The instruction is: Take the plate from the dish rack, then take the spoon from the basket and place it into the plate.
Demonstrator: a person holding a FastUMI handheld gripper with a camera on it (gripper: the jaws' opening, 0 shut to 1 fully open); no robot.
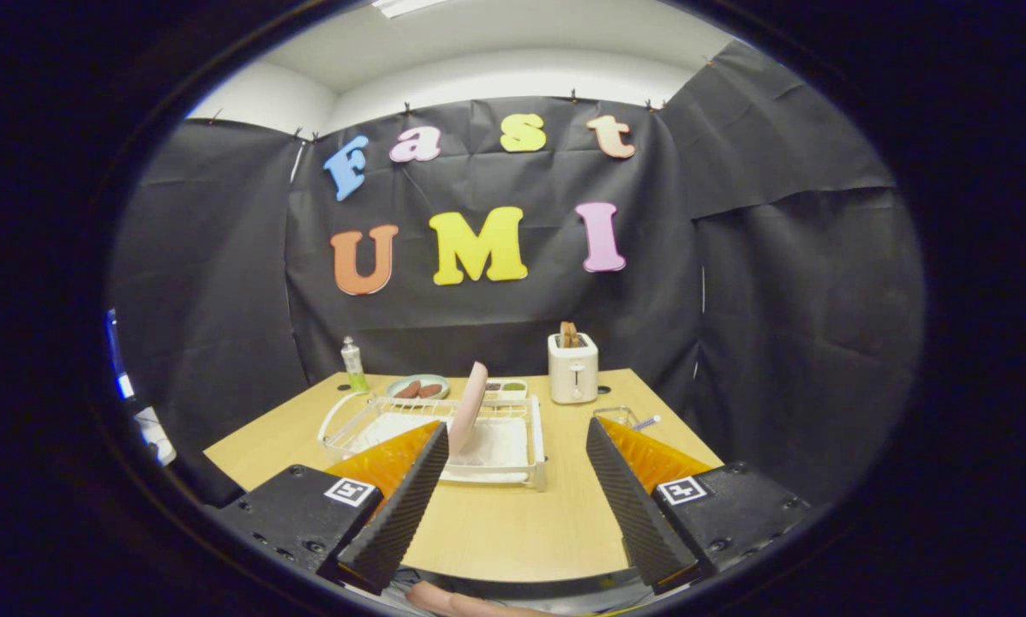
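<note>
Plate [469,408], pink, stands on edge in the white dish rack [530,428] on the wooden table [513,523], just beyond the left fingertip. Gripper [513,433] fingers are spread wide, holding nothing. Spoon [647,422] handle protrudes from the wire basket [613,415] behind the right finger. Toaster [573,367] and bottle [354,364] stand farther back.

A pink plate [470,406] is seen standing on edge, slightly tilted, in the white wire dish rack [513,463] on the wooden table beyond the spread fingers, while a spoon [647,422] is seen lying in a small wire basket [615,416] well apart from it.
</note>
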